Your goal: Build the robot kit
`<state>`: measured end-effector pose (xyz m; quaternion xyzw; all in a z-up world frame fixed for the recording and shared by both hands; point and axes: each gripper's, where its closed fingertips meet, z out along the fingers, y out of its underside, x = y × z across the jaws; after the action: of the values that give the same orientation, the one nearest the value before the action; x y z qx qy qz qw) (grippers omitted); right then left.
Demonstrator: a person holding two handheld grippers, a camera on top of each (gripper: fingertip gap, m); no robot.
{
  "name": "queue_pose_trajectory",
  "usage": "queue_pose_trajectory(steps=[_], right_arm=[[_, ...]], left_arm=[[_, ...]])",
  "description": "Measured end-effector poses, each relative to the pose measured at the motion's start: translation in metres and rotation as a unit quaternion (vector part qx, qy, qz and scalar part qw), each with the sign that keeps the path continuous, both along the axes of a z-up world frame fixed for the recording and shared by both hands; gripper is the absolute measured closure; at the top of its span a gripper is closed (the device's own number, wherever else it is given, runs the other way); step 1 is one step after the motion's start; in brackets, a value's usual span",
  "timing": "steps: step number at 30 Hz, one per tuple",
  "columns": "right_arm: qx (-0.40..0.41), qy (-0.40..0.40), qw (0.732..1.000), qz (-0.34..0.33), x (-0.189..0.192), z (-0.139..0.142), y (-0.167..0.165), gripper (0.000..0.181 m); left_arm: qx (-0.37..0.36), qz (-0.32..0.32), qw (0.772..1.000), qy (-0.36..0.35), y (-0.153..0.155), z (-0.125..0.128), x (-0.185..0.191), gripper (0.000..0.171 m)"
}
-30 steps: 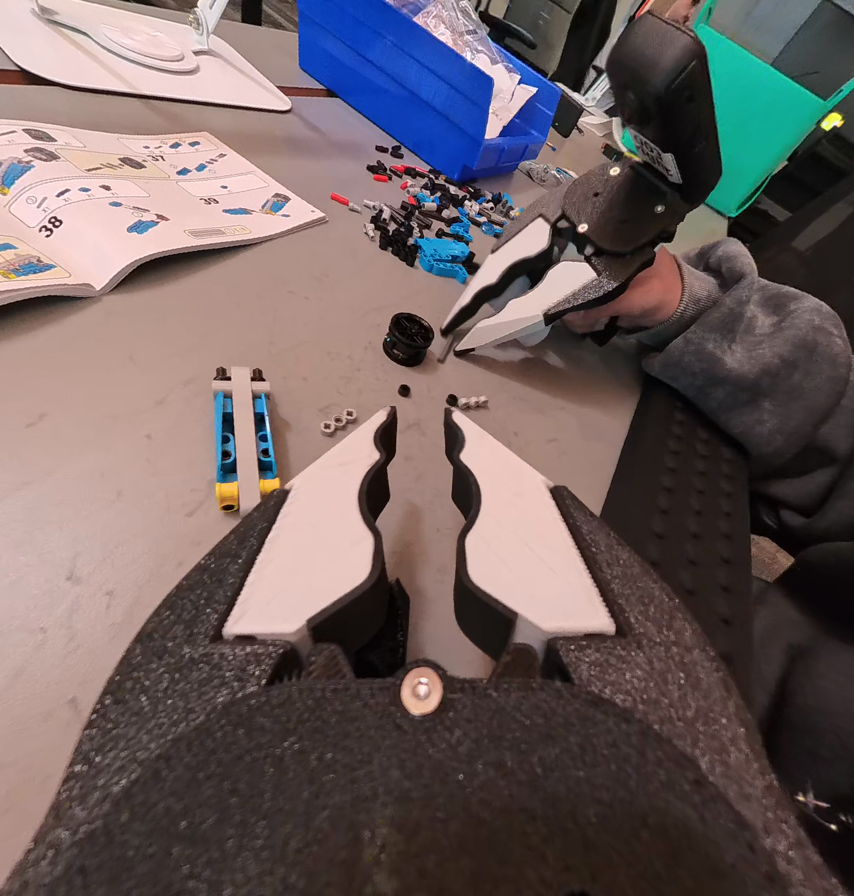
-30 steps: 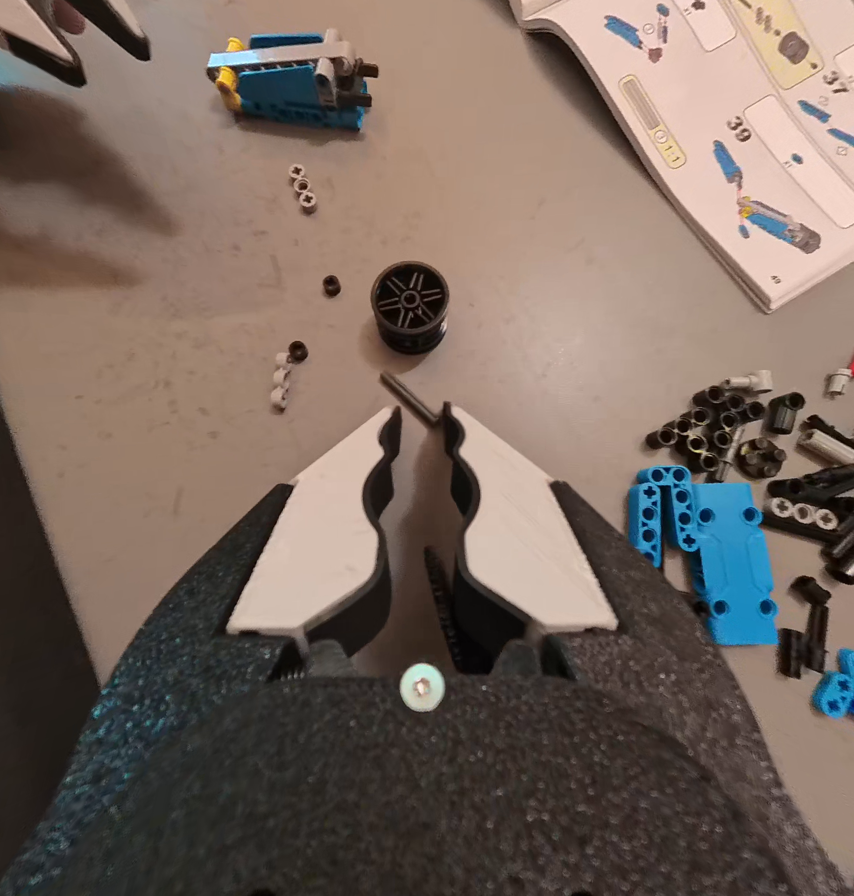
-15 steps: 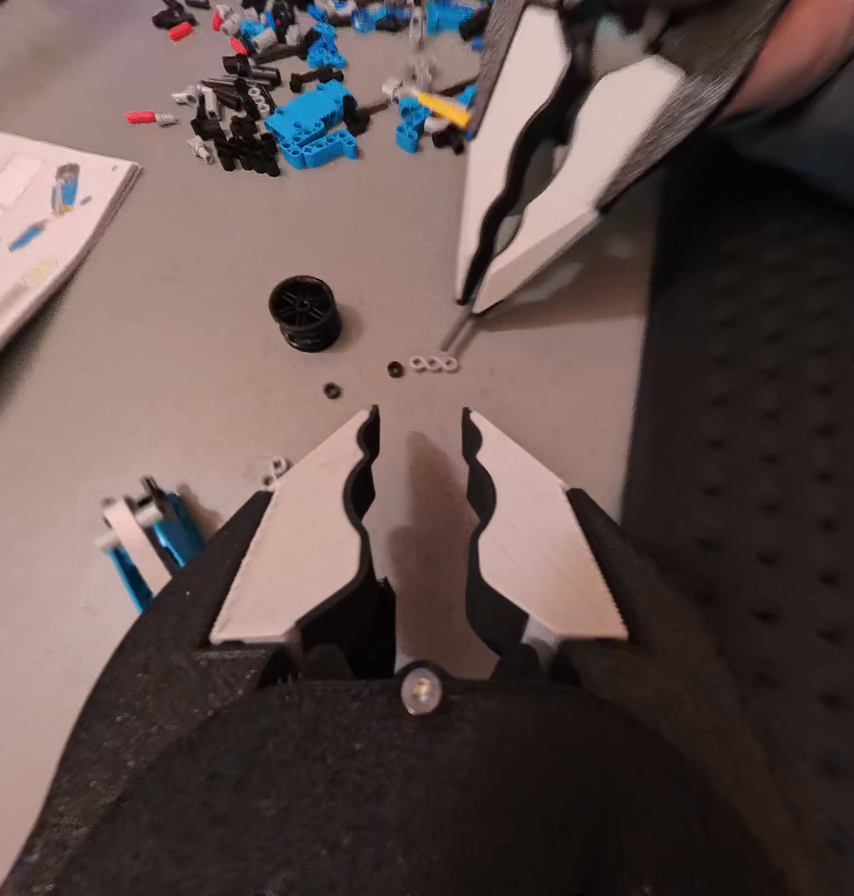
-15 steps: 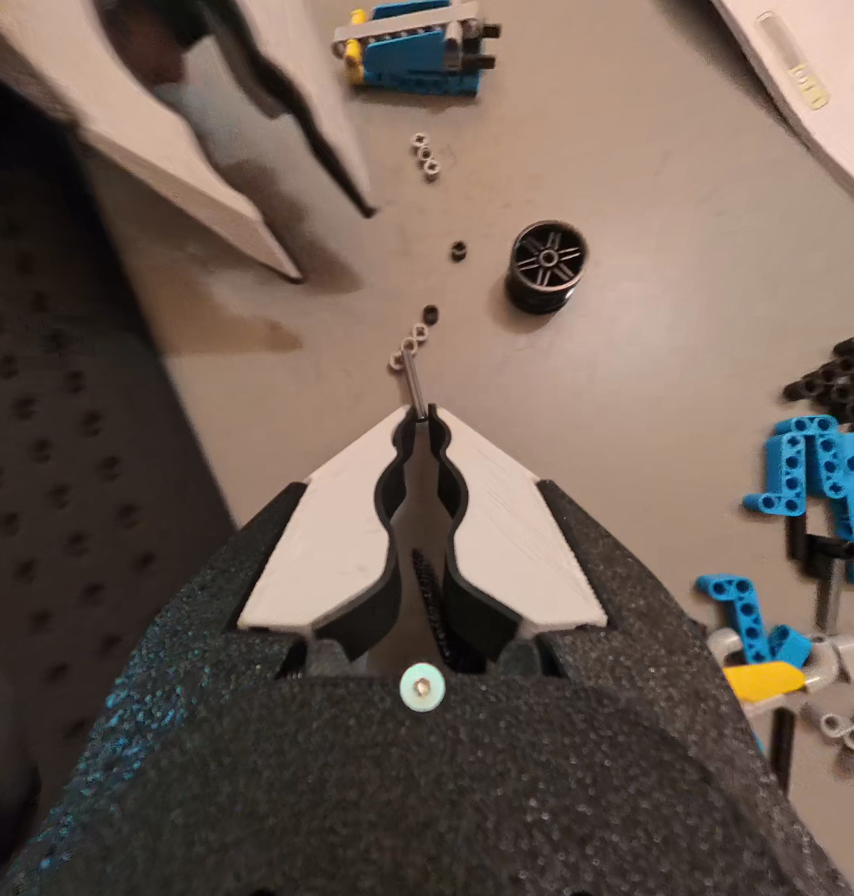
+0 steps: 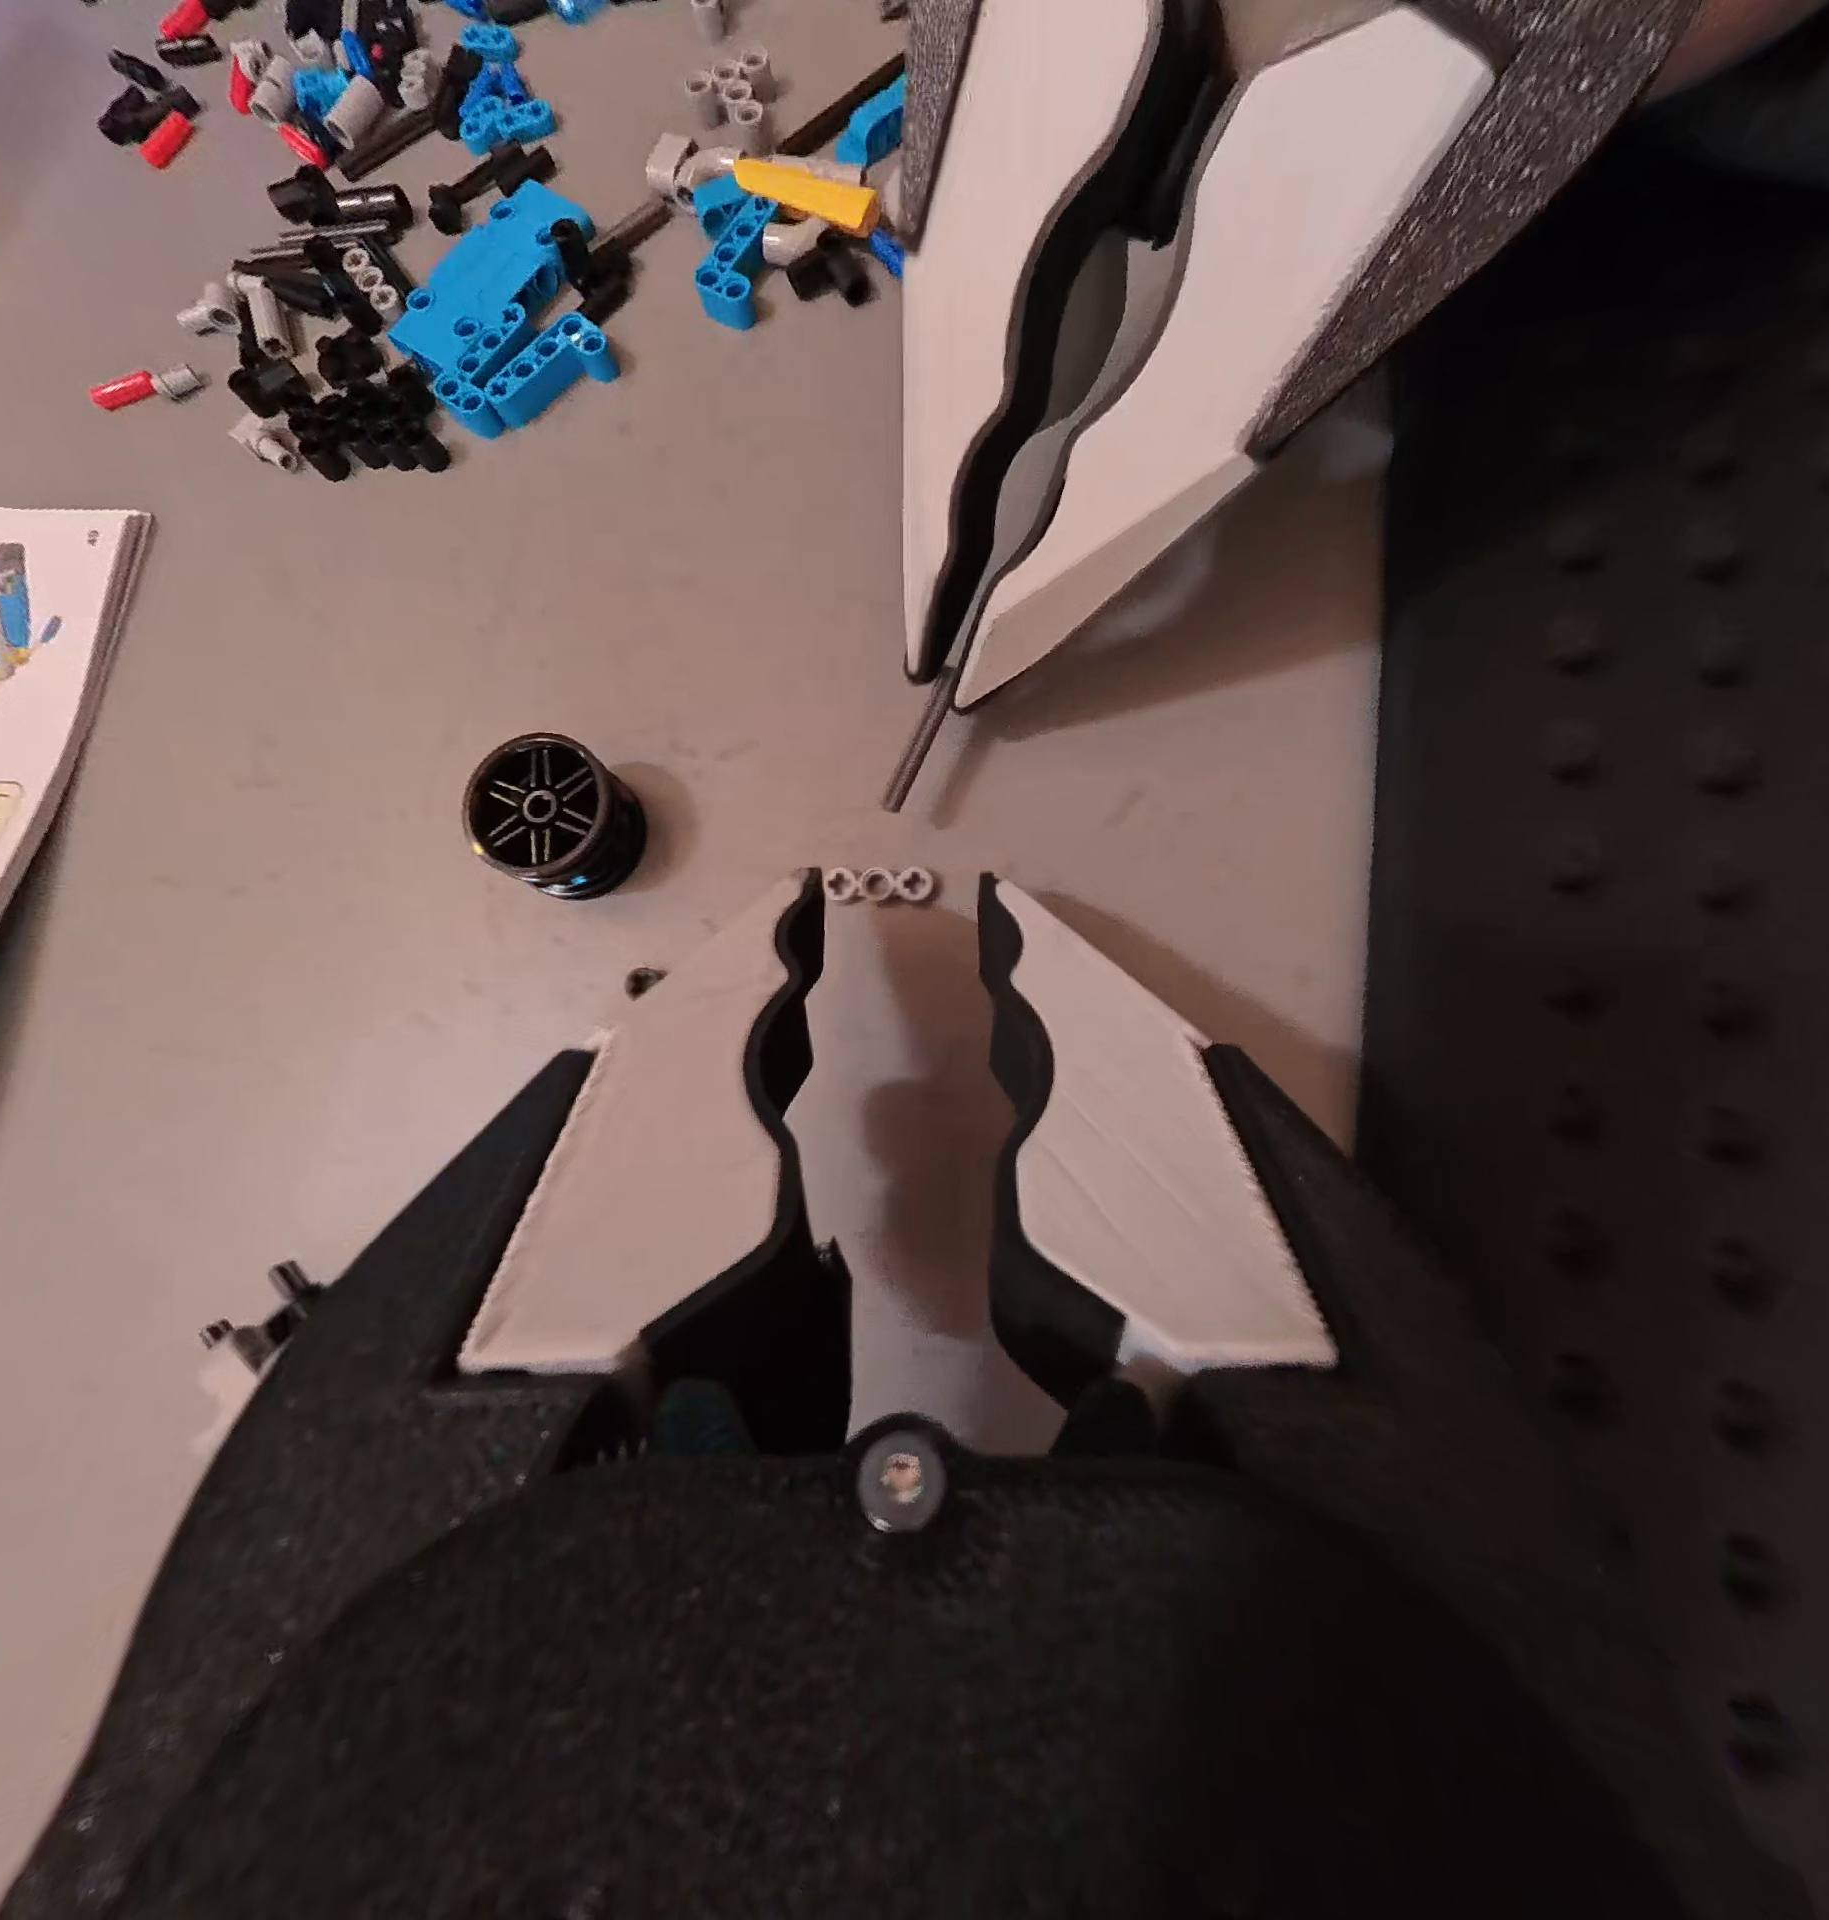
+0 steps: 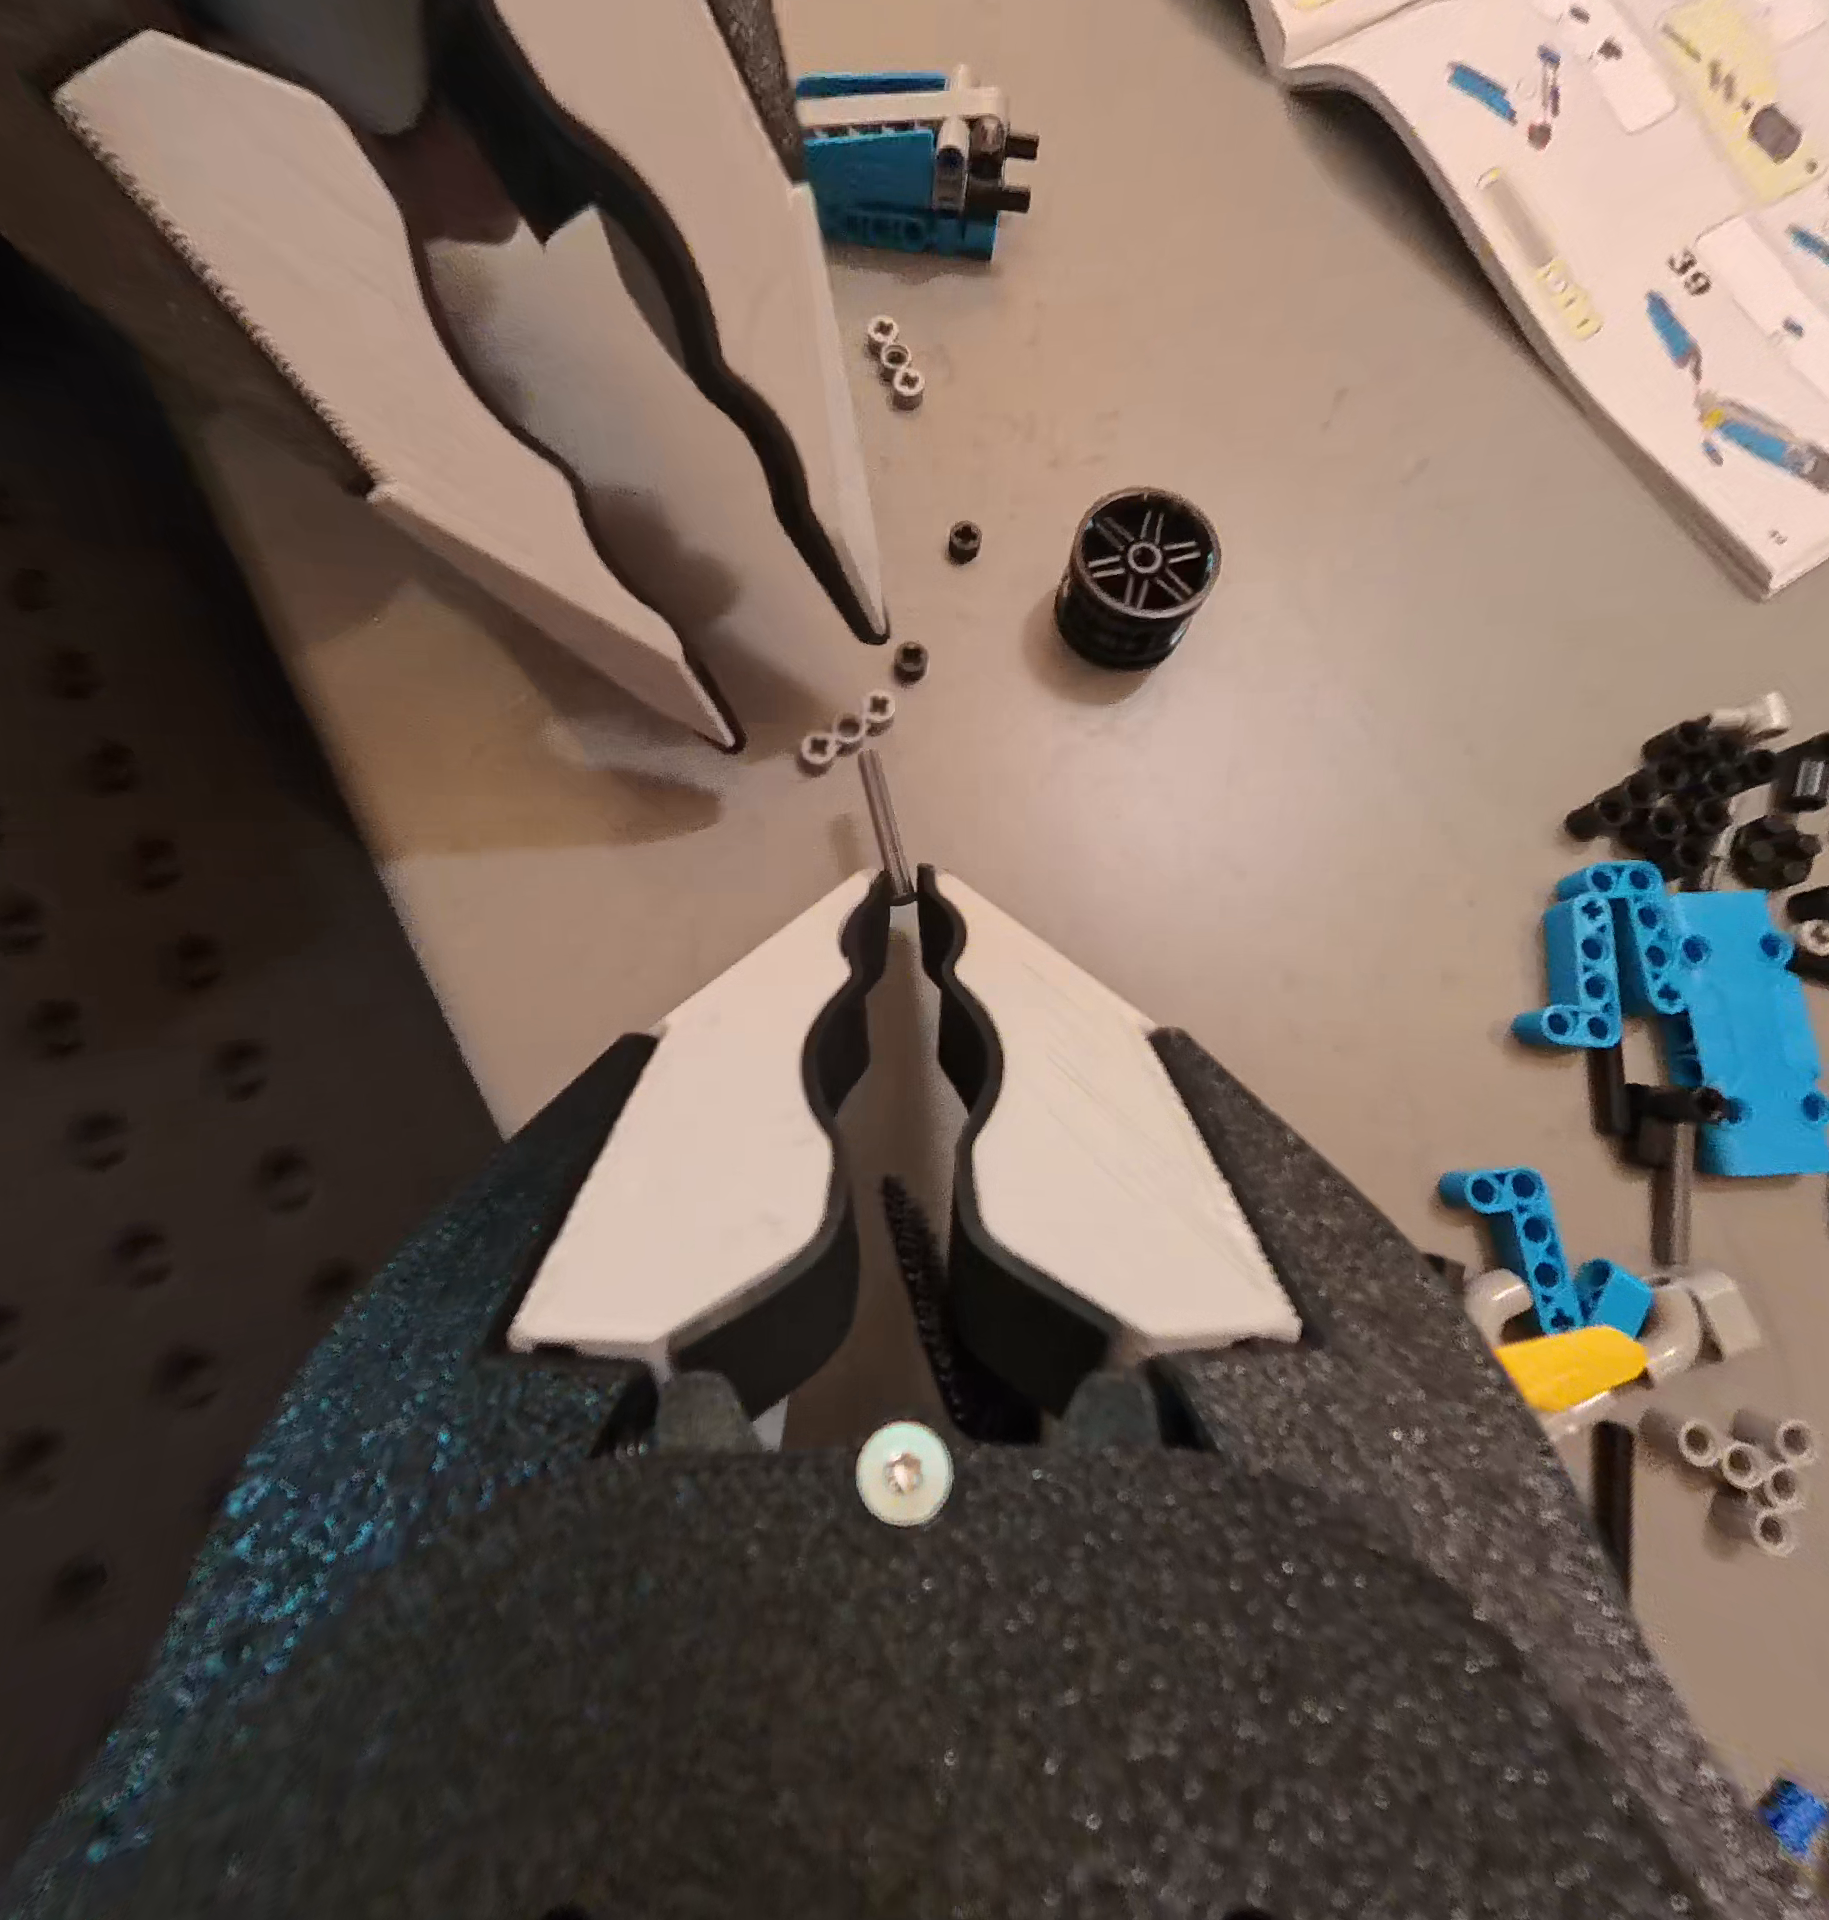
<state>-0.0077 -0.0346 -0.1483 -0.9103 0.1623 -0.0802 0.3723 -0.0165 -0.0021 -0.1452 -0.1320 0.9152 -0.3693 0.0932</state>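
Note:
My right gripper (image 6: 899, 883) is shut on a thin dark grey axle (image 6: 884, 826) that sticks out past its tips. The axle's free end points at a row of three small grey bushes (image 6: 848, 727) on the grey table. My left gripper (image 5: 894, 883) is open, low over the table, with the same grey bushes (image 5: 874, 883) between its tips. In the left wrist view the right gripper (image 5: 941, 675) comes in from the upper right with the axle (image 5: 915, 748). In the right wrist view the left gripper (image 6: 801, 688) stands at the upper left. A small black bush (image 6: 910, 662) lies beside the row.
A black wheel (image 5: 546, 816) stands left of the bushes. A pile of blue, black and grey parts (image 5: 453, 291) lies beyond. A blue and grey assembly (image 6: 899, 171), a second bush row (image 6: 894, 364) and an instruction booklet (image 6: 1616, 239) lie farther off. A dark perforated mat (image 5: 1616, 935) borders the table. Some 4 cm of space lies between my two pairs of fingers. From the left gripper's tips to the black wheel (image 5: 546, 816) is close to 6 cm. Look for it in the right wrist view (image 6: 1133, 550) too.
My right gripper closed on the axle and swung it from near the wheel toward the grey bush row. My left gripper moved forward until the row sits between its tips.

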Motion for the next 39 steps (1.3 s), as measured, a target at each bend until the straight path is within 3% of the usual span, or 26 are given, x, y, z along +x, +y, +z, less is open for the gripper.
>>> queue_pose_trajectory(steps=[9,16,21,24,27,33,39], right_arm=[[-0.059,-0.065,0.996,0.01,0.007,-0.011,-0.001,0.176],[-0.028,-0.026,0.999,0.015,0.005,-0.011,0.001,0.176],[0.05,-0.005,0.999,0.013,0.004,0.012,0.008,0.176],[0.139,0.012,0.99,0.01,0.003,0.043,0.011,0.176],[0.216,0.022,0.976,0.009,0.001,0.071,0.018,0.176],[0.297,0.049,0.954,0.0,0.002,0.097,0.021,0.176],[0.312,0.057,0.948,0.011,-0.003,0.102,0.025,0.176]], left_arm=[[0.003,0.015,1.0,0.021,-0.007,-0.015,0.005,0.149],[-0.02,0.013,1.0,0.012,-0.003,-0.012,0.005,0.149],[-0.144,0.04,0.989,-0.019,-0.001,0.03,0.013,0.149],[-0.266,0.047,0.963,-0.002,-0.001,0.073,0.013,0.149],[-0.339,0.042,0.94,0.002,-0.001,0.1,0.01,0.149],[-0.415,0.025,0.909,0.032,0.003,0.123,0.004,0.149],[-0.433,0.019,0.9,0.045,0.004,0.128,0.004,0.149]])
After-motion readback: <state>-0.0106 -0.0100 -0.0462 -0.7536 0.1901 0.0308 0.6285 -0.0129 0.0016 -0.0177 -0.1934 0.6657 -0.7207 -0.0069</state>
